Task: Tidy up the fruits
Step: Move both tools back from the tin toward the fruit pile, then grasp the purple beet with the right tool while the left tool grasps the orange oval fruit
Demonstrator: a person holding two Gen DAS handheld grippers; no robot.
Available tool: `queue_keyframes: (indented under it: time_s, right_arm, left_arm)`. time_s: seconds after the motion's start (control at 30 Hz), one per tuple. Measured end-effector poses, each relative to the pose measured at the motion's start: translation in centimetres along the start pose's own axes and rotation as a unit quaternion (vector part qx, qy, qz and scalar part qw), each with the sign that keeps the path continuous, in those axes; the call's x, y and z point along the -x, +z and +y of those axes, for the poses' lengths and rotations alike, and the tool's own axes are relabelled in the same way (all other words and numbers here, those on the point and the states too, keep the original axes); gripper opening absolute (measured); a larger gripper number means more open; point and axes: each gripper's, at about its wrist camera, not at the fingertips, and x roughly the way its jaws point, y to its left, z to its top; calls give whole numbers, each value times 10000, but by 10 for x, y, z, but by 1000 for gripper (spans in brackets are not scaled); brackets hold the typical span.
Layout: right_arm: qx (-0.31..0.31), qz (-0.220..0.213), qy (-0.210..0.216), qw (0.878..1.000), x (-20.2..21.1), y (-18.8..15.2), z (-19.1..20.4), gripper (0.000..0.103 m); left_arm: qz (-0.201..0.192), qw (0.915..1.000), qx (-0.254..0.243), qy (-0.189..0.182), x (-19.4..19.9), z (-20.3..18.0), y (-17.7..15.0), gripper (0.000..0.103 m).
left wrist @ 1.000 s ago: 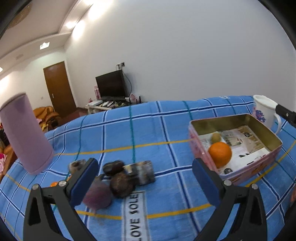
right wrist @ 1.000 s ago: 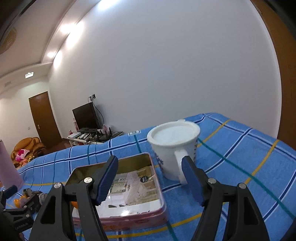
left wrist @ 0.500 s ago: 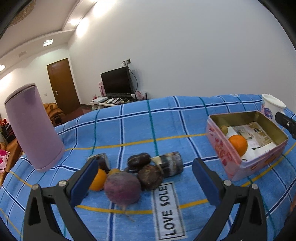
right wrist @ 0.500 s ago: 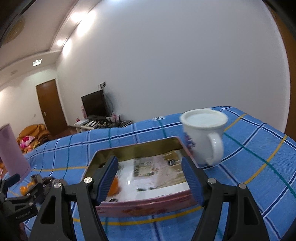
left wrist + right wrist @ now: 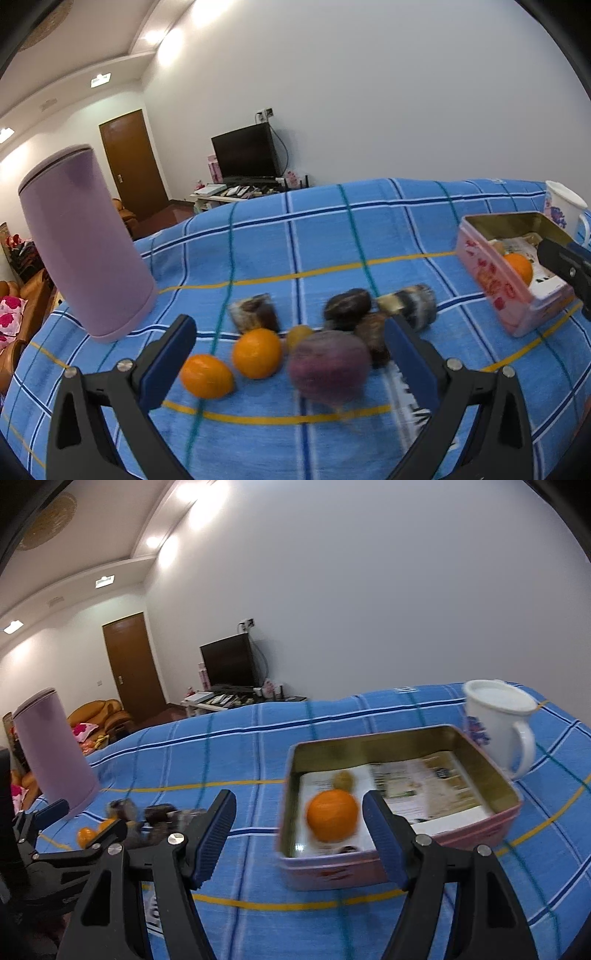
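Fruit cluster on a blue plaid cloth [image 5: 332, 236], taking the pink tin [image 5: 406, 864] as landmark. Far left of it, a lilac cylinder [image 5: 85, 240]; then two oranges [image 5: 256, 352] and a purple fruit [image 5: 328, 365] framed by the left gripper [image 5: 288, 354], jaws spread, empty. Inside the tin, an orange [image 5: 332, 814] beyond the right gripper [image 5: 299, 830], likewise spread, empty. Behind the tin, touching, a white mug [image 5: 498, 720].

Plain white wall [image 5: 369, 92], recessed ceiling lights [image 5: 162, 35] on. Brown door [image 5: 133, 162] far left, dark TV [image 5: 245, 151] on low white stand [image 5: 236, 192], orange sofa [image 5: 98, 710] with pink cushion [image 5: 83, 729].
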Motion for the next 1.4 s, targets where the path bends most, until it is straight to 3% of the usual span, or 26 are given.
queue_keyframes:
  time_s: [0.33, 0.5, 0.73, 0.9, 0.97, 1.03, 1.2, 1.4]
  right_arm:
    - [193, 146, 282, 9993, -9, -8, 50, 72]
    - [581, 265, 357, 9973, -14, -12, 81, 72]
    - [884, 848, 967, 9877, -32, -24, 127, 72]
    - [1072, 1267, 1244, 9783, -50, -32, 156, 72]
    - [1254, 1455, 1179, 9743, -61, -35, 169, 70]
    - [1379, 1686, 1136, 9694, -73, -38, 178, 59]
    - [1850, 1726, 887, 9634, -80, -41, 198, 59]
    - [2533, 1758, 629, 9492, -83, -46, 212, 56]
  left_arm:
    - [84, 9996, 279, 38, -13, 51, -3, 103]
    - [444, 9972, 585, 166, -25, 88, -3, 103]
    - [489, 9921, 1034, 524, -26, 143, 4, 103]
    - [657, 9867, 1434, 391, -28, 167, -2, 103]
    - [665, 9885, 1322, 321, -28, 163, -2, 103]
    - [673, 9913, 1096, 288, -27, 155, -1, 103]
    - [726, 9947, 693, 200, -28, 141, 0, 103]
    - [930, 9944, 355, -344, -31, 126, -3, 103]
